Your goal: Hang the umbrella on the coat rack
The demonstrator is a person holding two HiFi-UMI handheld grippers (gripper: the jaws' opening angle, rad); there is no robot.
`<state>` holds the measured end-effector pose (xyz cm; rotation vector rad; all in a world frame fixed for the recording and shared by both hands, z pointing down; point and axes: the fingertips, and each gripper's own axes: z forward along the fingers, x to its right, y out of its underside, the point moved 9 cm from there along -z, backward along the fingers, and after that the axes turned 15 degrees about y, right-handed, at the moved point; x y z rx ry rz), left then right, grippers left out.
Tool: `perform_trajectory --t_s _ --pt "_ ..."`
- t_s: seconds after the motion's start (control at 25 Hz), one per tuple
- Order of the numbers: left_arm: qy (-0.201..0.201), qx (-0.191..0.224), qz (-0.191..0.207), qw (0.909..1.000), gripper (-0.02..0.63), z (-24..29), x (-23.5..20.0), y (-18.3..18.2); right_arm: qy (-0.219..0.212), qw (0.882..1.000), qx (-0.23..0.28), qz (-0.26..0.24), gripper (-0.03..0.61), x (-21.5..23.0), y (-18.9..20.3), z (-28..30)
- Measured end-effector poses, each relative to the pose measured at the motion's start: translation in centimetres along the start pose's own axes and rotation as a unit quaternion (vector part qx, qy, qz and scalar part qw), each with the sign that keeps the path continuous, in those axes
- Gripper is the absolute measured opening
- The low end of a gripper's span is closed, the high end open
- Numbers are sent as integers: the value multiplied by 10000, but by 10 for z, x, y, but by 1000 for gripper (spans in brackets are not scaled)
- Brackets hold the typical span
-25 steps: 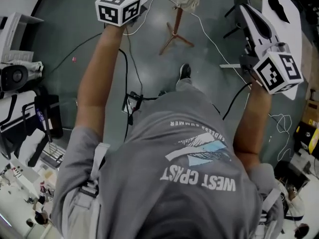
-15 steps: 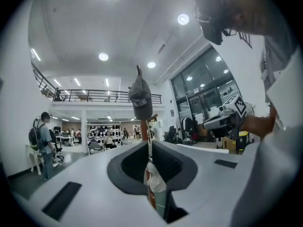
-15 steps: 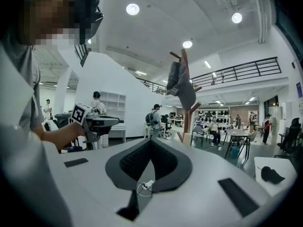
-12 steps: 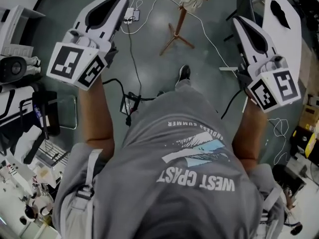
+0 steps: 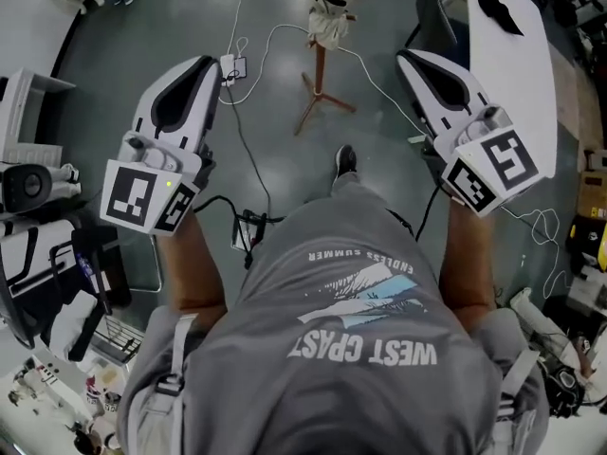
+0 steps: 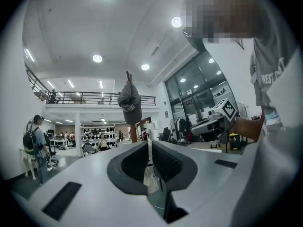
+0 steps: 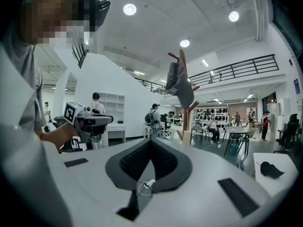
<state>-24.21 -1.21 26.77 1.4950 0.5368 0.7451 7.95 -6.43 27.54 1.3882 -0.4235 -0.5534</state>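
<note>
- Hanging from the top of the wooden coat rack (image 5: 318,76), the folded grey umbrella (image 5: 328,19) is clear of the floor (image 5: 142,36), its cloth bunched close against the pole.
- To the left of the coat rack and well apart from it, the left tool (image 5: 203,64) is held level, its jaws closed together with nothing between them.
- To the right of the coat rack, about as far off, the right tool (image 5: 410,58) also has its jaws pressed tip to tip and carries nothing.
- Round the coat rack's spread feet, white cables (image 5: 275,36) trail across the floor.
- Further right of the coat rack, beyond the right tool, stands a white counter (image 5: 522,74).
- Just short of the coat rack's feet, the person's shoe (image 5: 345,159) is planted on the floor.
</note>
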Motion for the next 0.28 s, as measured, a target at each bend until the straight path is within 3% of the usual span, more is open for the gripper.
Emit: perform_trajectory --t_s 0.28 --pt "148 -86 -156 9997 37 9 7 12 43 9999 -108 50 26 7 8 -2"
